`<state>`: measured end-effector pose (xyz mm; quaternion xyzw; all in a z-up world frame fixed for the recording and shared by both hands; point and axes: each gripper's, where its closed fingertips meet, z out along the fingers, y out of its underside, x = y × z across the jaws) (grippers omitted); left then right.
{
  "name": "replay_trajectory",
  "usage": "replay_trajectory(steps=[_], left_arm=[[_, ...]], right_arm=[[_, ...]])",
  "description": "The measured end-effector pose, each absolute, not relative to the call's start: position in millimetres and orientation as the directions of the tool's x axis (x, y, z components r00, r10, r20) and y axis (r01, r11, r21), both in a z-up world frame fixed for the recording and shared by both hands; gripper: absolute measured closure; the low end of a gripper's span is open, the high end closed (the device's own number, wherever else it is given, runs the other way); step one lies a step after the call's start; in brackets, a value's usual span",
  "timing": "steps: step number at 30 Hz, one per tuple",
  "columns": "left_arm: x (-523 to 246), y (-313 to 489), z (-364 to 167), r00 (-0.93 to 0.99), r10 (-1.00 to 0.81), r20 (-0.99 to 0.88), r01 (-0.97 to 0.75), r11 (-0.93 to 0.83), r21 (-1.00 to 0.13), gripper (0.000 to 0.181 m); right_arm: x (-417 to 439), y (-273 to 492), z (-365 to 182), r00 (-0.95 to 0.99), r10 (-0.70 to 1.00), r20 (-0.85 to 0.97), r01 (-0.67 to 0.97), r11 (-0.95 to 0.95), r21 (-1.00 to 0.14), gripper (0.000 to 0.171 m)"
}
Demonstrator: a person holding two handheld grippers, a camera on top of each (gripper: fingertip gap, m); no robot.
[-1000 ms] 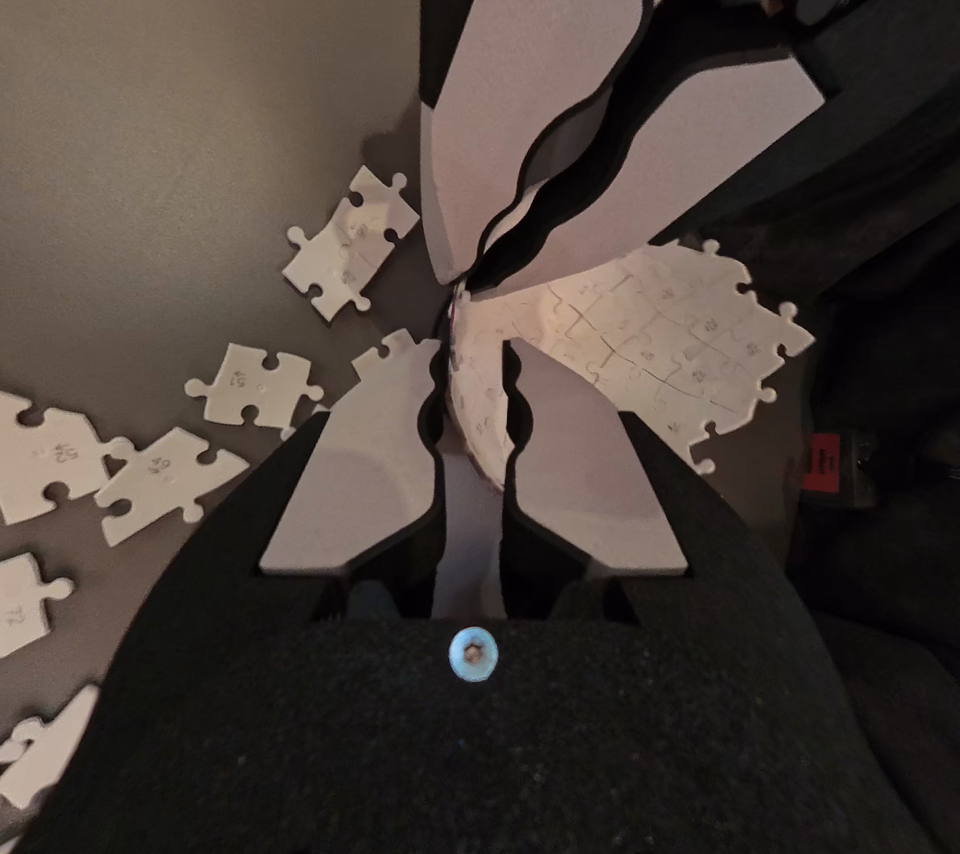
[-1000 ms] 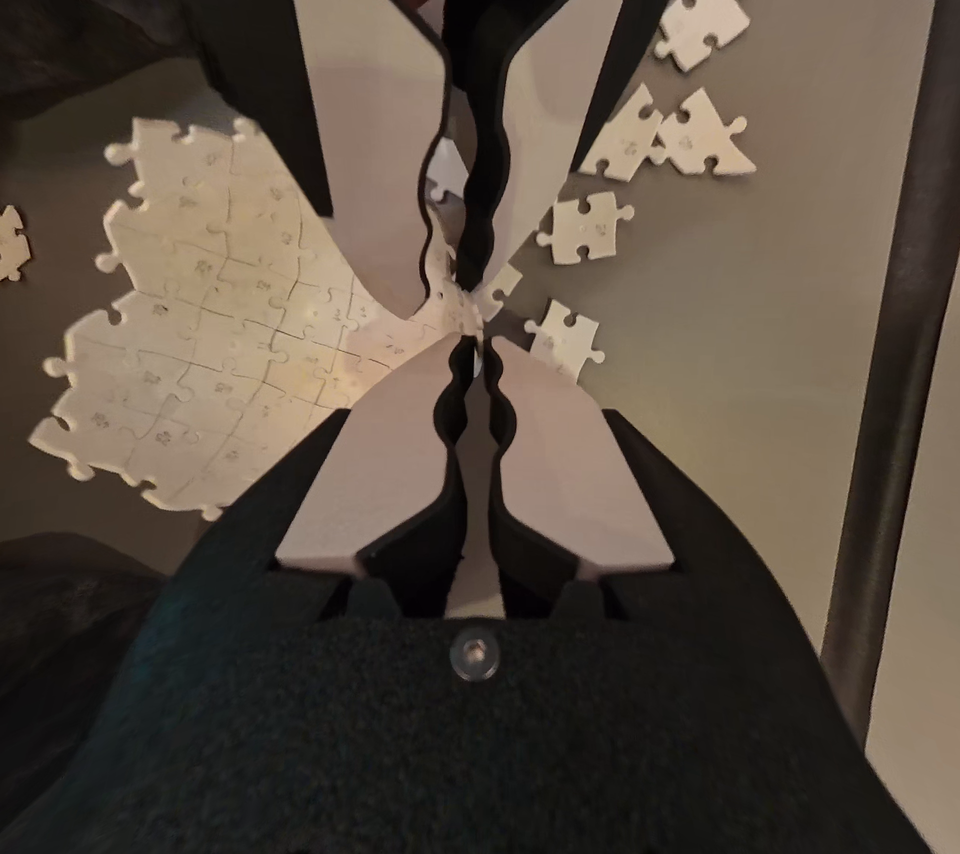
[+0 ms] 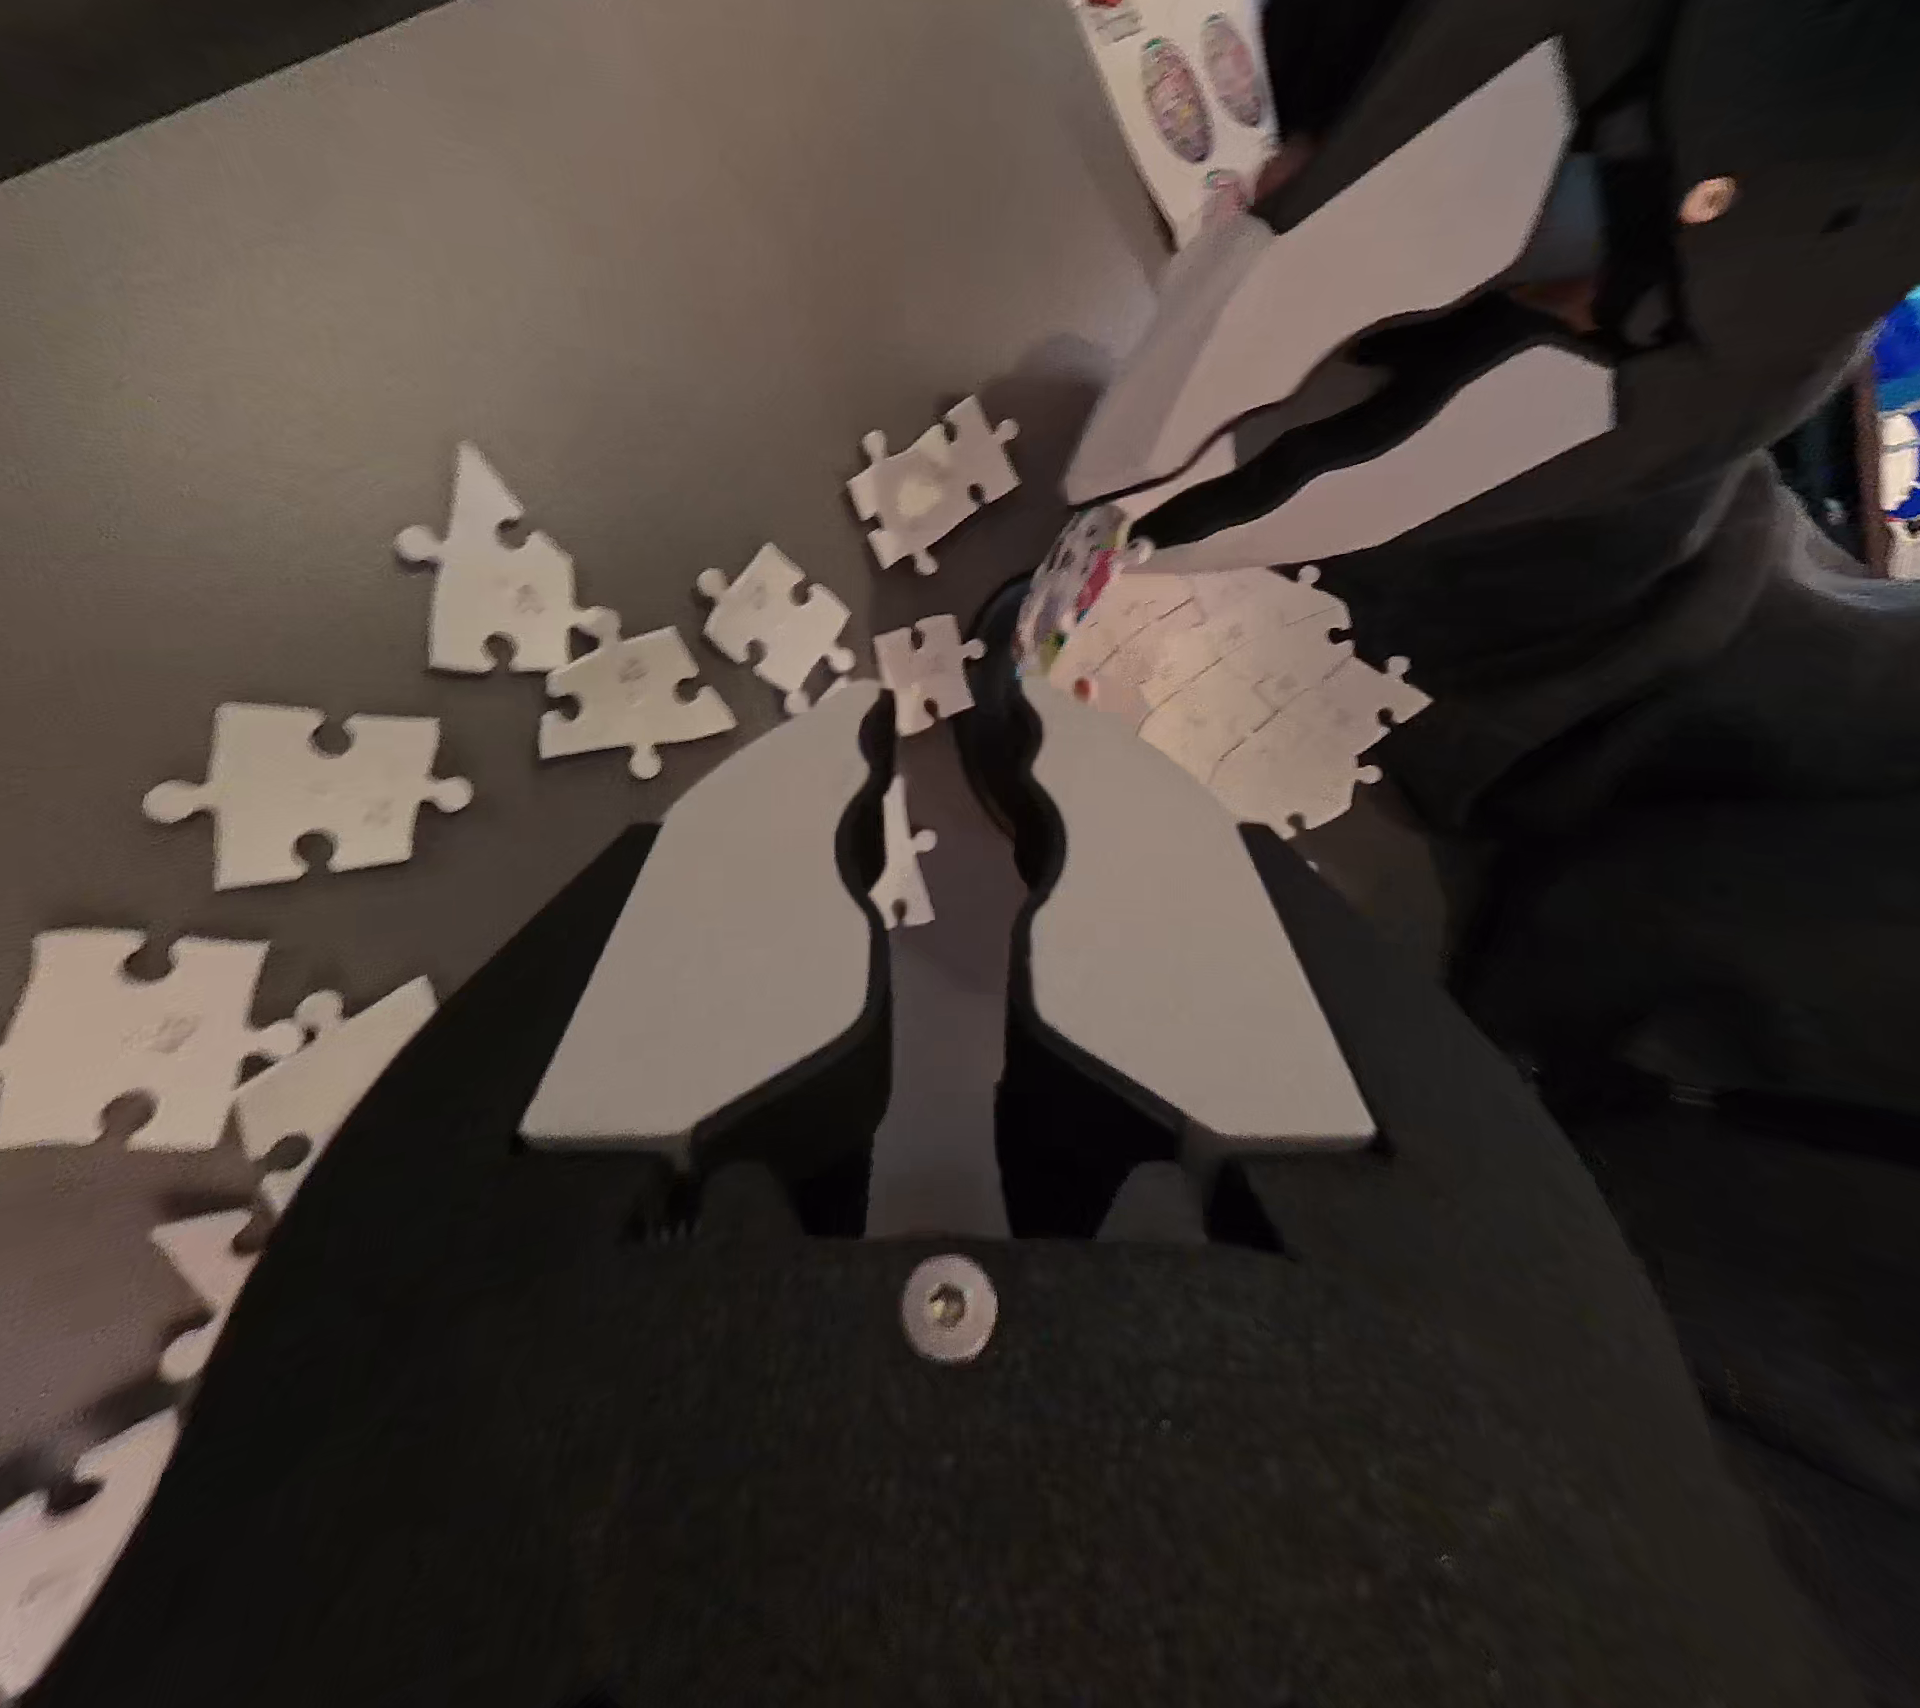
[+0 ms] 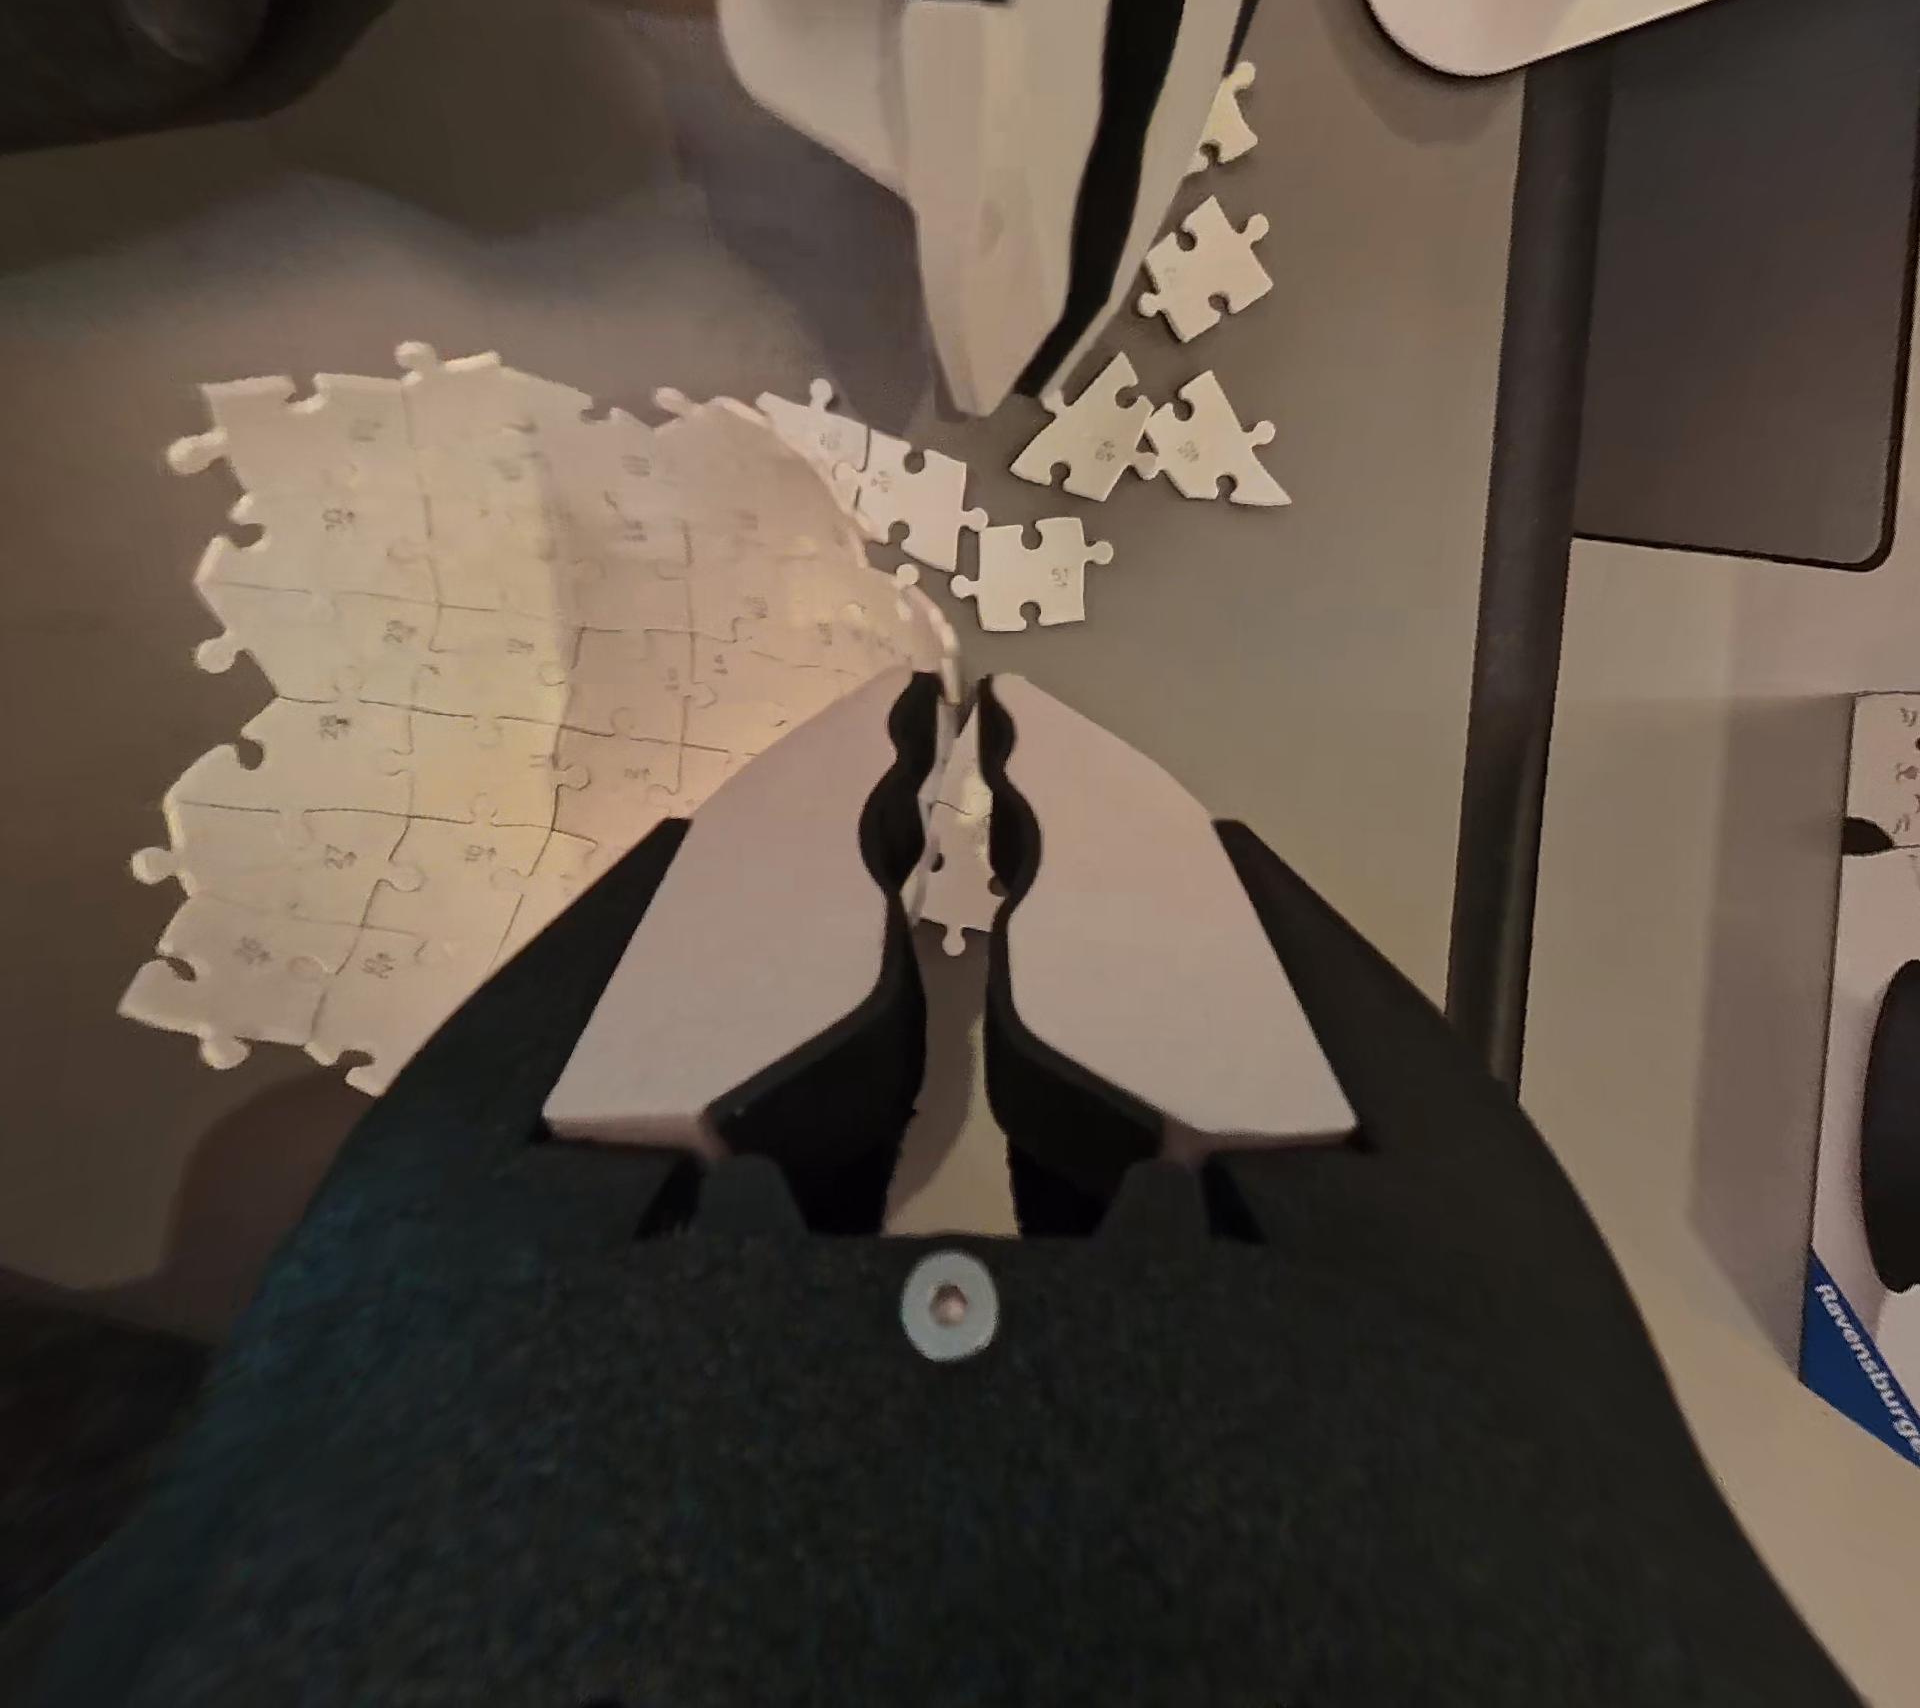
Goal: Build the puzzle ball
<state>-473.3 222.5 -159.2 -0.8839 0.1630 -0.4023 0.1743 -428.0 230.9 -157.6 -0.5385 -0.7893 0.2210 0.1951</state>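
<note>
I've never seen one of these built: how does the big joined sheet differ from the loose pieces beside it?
The sheet is many pieces locked together; the loose pieces are mostly single. The sheet bows like a bowl; the loose pieces lie flat on the table. The right gripper pinches the sheet's edge; no gripper holds the loose pieces. Both show pale backs.
</note>
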Motion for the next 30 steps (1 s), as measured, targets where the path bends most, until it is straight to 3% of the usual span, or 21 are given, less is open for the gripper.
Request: replay_trajectory(steps=[2,4,12,30], left_arm=[[-475.5,217.3,-169.5,0.647,-0.424,0.633,-0.192,-0.895,-0.403,0.177],[-473.3,212.4,-181.2,0.667,-0.444,0.599,-0.257,-0.891,-0.374,0.181],[-441.5,225.2,-198.1,0.621,-0.539,0.569,-0.326,-0.838,-0.437,0.181],[-437.5,224.5,-213.9,0.604,-0.518,0.605,-0.326,-0.854,-0.406,0.181]], right_arm=[[-430.6,231.7,-155.7,-0.355,0.928,0.113,0.744,0.354,-0.566,0.167],[-432.4,231.8,-154.5,-0.365,0.92,0.144,0.731,0.379,-0.567,0.167],[-435.3,235.2,-155.3,-0.375,0.906,0.197,0.711,0.418,-0.566,0.166],[-433.1,237.3,-156.8,-0.383,0.901,0.202,0.709,0.427,-0.561,0.152]])
